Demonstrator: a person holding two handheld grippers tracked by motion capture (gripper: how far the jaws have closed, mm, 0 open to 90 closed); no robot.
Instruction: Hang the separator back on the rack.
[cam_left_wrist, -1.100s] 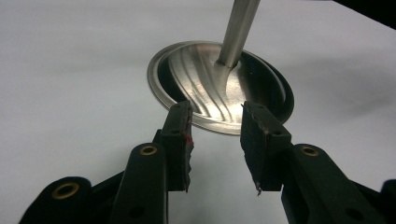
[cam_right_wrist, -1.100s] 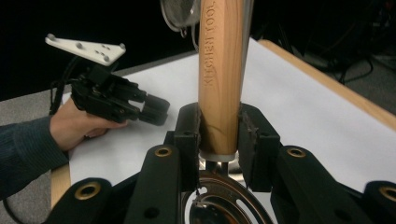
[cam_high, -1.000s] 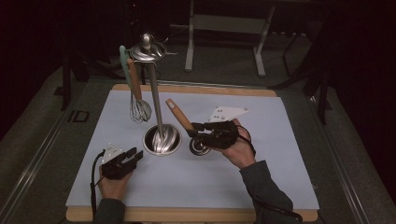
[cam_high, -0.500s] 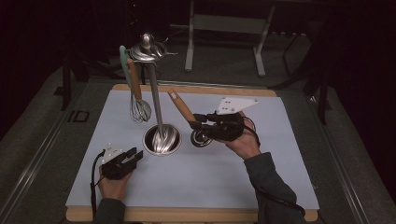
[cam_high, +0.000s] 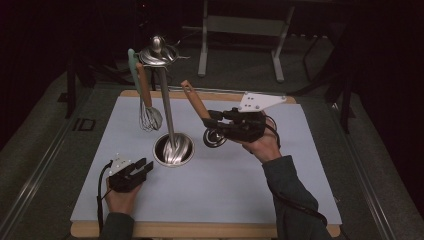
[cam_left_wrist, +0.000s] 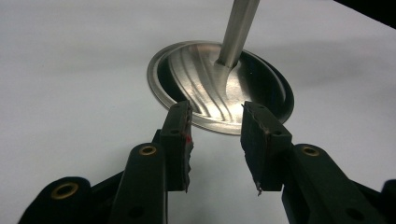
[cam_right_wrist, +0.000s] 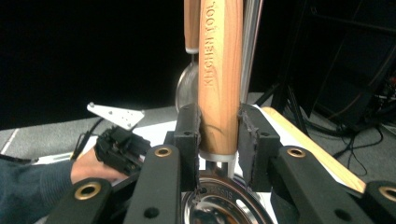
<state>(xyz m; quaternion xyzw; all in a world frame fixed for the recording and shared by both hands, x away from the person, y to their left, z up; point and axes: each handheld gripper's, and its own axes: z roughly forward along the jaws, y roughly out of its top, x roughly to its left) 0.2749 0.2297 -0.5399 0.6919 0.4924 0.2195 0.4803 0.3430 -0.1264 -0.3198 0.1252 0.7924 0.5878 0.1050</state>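
1. The pale grey mat (cam_high: 280, 200) on the wooden bench carried the whole job; a tall steel utensil stand with a round dished base and a hooked ring on top (cam_high: 168, 117) stood near the middle of the mat, towards its far edge.
2. A wire whisk with a wooden handle (cam_high: 146, 102) hung from the ring on the stand's left, so, by judgement, a hook on the right was best aimed for.
3. A wooden-handled kitchen tool with a round steel head (cam_right_wrist: 219, 74) was pinched at the lower handle by the right gripper (cam_high: 212, 120), above the mat, just right of the stand's base.
4. The handle leaned towards the ring; the hanging end was best raised above a hook before release, and the pole was to be kept clear.
5. The left gripper (cam_left_wrist: 215, 135), spread and holding nothing, rested near the front-left of the mat, facing the base, and could steady it if needed.
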